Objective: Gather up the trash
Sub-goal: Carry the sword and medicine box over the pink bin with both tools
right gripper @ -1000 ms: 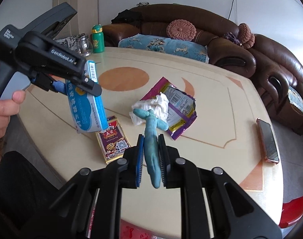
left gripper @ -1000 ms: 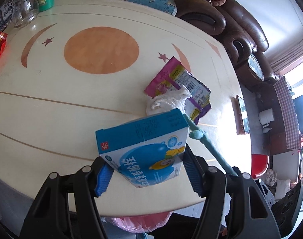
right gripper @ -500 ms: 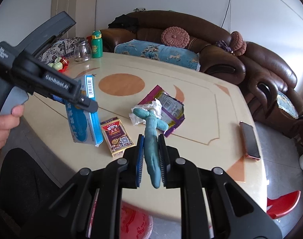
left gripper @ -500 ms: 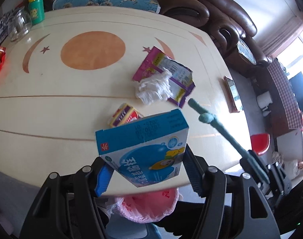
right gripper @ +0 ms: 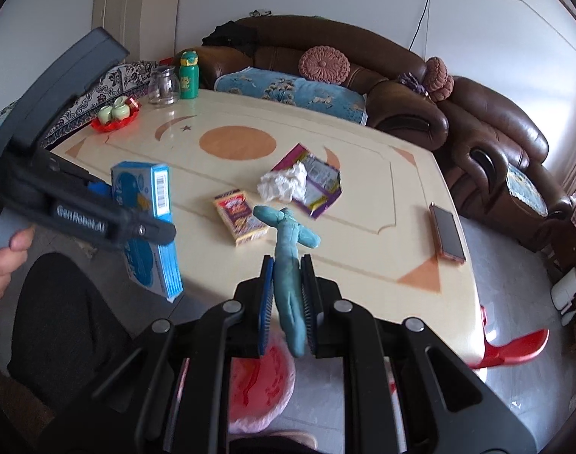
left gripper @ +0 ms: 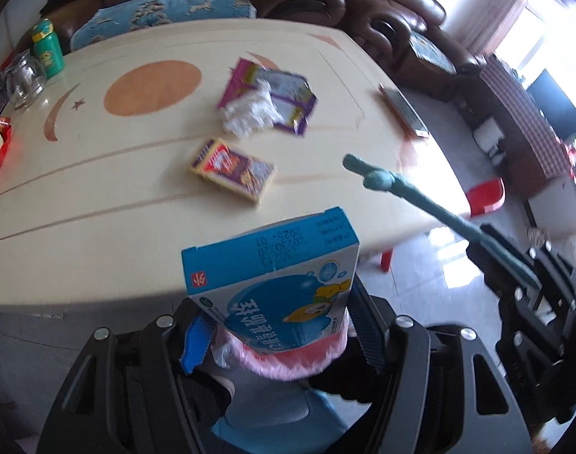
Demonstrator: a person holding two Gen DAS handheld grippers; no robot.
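My left gripper (left gripper: 276,325) is shut on a blue carton (left gripper: 276,276) and holds it off the table's near edge, above a bin lined with a pink bag (left gripper: 288,363). The carton also shows in the right wrist view (right gripper: 148,227). My right gripper (right gripper: 286,299) is shut on a teal twisted rag (right gripper: 288,261), also held over the pink bag (right gripper: 257,389); the rag shows in the left wrist view (left gripper: 401,189). On the table (left gripper: 98,196) lie a crumpled white tissue (left gripper: 250,113), a purple wrapper (left gripper: 280,94) and a small card box (left gripper: 233,170).
A phone (right gripper: 446,232) lies at the table's right edge. A glass jar (right gripper: 163,85), green bottle (right gripper: 188,73) and red tray (right gripper: 115,117) stand at the far left. A brown sofa (right gripper: 496,151) wraps around behind. A red stool (right gripper: 514,348) stands on the floor at right.
Both grippers have pulled back from the table with their loads, to over the pink-lined bin. The card box, hidden behind the carton before, is now in plain sight.
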